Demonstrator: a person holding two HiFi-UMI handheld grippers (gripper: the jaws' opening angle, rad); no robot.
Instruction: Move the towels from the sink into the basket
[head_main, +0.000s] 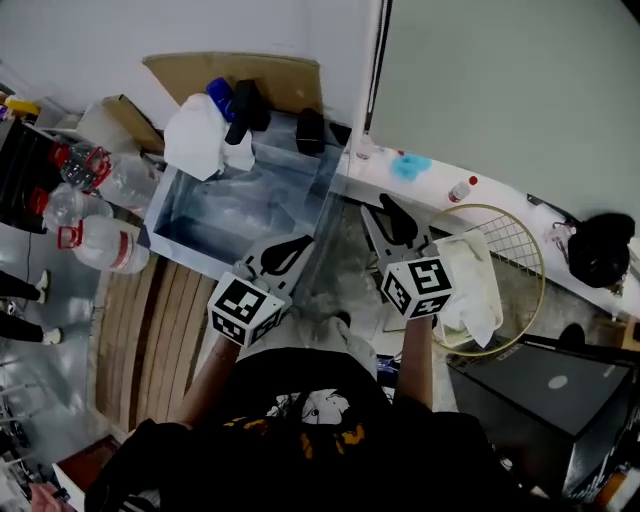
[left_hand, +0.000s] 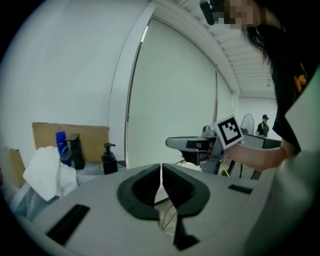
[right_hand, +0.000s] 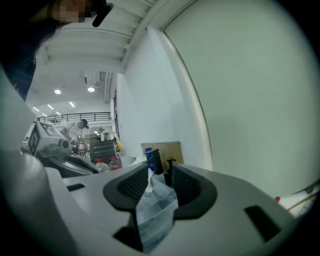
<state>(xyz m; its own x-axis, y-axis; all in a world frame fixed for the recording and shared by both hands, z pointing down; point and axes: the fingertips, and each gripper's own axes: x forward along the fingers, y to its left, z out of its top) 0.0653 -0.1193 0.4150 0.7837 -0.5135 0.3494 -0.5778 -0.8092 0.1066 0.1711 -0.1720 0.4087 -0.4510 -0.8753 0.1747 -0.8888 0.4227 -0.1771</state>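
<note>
At the left of the head view, the sink (head_main: 230, 215), a rectangular basin of brushed steel, is carrying one white towel (head_main: 195, 135) on its far left corner. This towel is lying bunched in thick, soft folds beside a blue bottle (head_main: 220, 97) and a black pump dispenser (head_main: 310, 130).

Just right of the sink, the left gripper (head_main: 288, 250) is holding its black ribbed jaws clenched, pad against pad.

Further right, beside the basket, the right gripper (head_main: 388, 215) is grasping a thin, pale grey-blue towel (right_hand: 155, 210). The cloth is hanging crumpled from between the ribbed pads.

At the right, the basket (head_main: 520, 243), a round form of open wire mesh with a gold rim, is containing a second white towel (head_main: 470, 290). This one is slumping in loose folds toward the near left side.
</note>
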